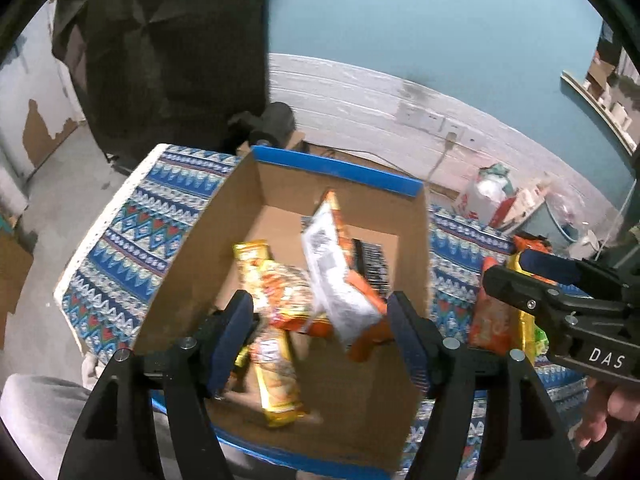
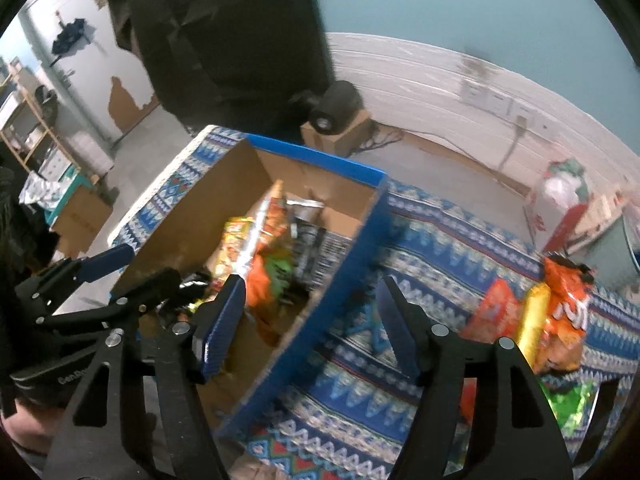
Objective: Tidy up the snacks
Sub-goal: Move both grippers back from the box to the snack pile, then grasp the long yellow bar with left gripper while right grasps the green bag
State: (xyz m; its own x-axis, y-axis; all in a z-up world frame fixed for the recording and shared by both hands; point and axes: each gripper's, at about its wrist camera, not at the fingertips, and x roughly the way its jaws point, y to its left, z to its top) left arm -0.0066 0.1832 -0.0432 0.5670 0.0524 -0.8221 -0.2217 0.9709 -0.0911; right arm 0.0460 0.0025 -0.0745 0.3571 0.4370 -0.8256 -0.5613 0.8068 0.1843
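A: Where are the snacks right now?

B: Most sit inside the cardboard box (image 1: 280,216), centre of the left wrist view: a yellow packet (image 1: 276,376) lying lengthwise toward the camera and an orange-and-white bag (image 1: 336,272) tilted above it. The left claw (image 1: 320,344) hangs over the box's near edge, jaws spread wide, gripping nothing; the orange-and-white bag looks loose between them.

A: And the right claw?

B: The right claw (image 2: 312,328) is also wide open and empty, straddling the box's blue outer wall. The snacks not yet boxed lie at the right edge of its view on the patterned cloth (image 2: 420,240) over the desk: an orange chip bag (image 2: 566,312), a yellow stick pack (image 2: 532,320) standing roughly vertical in frame, and a flat orange packet (image 2: 494,312).

A: So which hand goes?

B: I'd judge the right one; that pile lies to its right, well apart from the left claw.
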